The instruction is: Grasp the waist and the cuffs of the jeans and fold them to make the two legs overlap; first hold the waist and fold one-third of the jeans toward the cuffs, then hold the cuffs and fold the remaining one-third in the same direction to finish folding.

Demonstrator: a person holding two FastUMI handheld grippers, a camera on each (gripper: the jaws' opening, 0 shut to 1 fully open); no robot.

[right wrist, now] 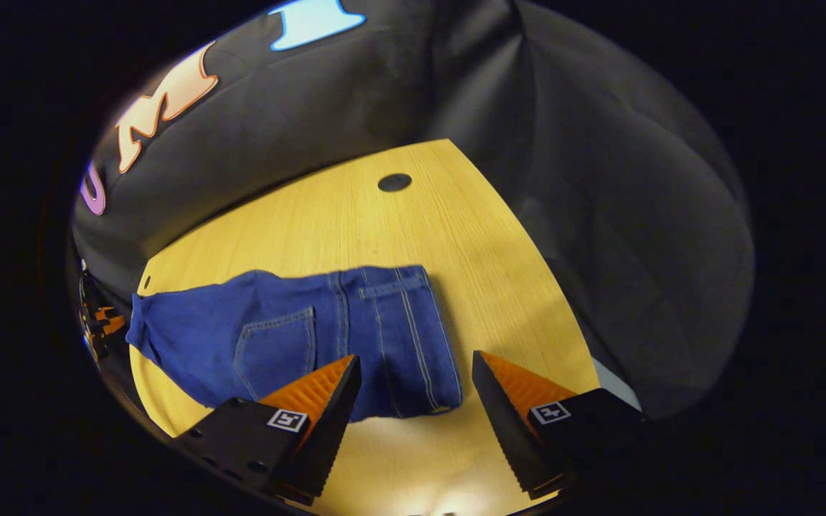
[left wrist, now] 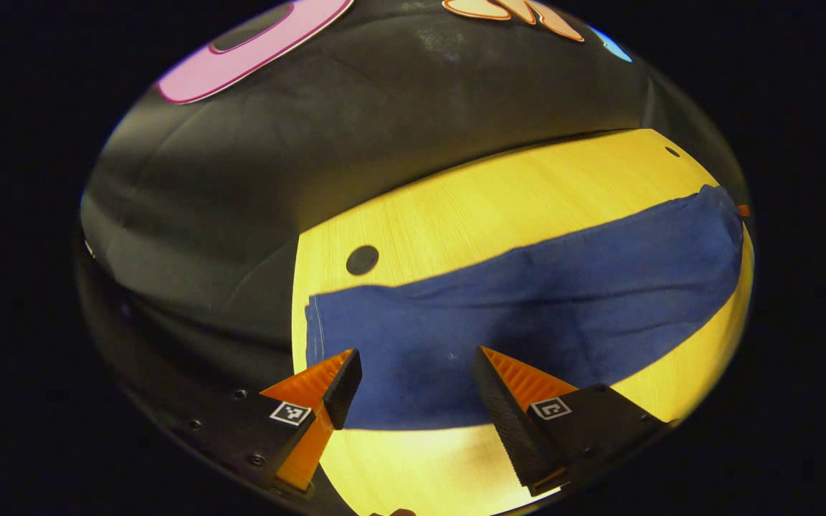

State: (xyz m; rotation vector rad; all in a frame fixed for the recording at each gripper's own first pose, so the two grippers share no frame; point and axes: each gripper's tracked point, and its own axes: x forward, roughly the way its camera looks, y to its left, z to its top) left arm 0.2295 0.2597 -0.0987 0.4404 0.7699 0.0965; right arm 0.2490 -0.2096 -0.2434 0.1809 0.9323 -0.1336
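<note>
Denim jeans (right wrist: 291,337) lie flat across the wooden surface (right wrist: 384,222), legs seemingly already overlapped. Left gripper (left wrist: 413,380) hangs released above the cuffs (left wrist: 316,322), right gripper (right wrist: 413,383) released near the waist (right wrist: 434,337). Soft, heavyish cloth: pinch the thick hems.

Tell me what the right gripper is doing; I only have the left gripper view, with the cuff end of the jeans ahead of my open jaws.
Observer: The right gripper is poised at the waist end of the jeans, jaws open, holding nothing.
Operator: Which side faces up there?
Observer: The back; a back pocket shows near the waistband.
Operator: Is the waist bunched?
Observer: No, it lies flat on the table.
</note>
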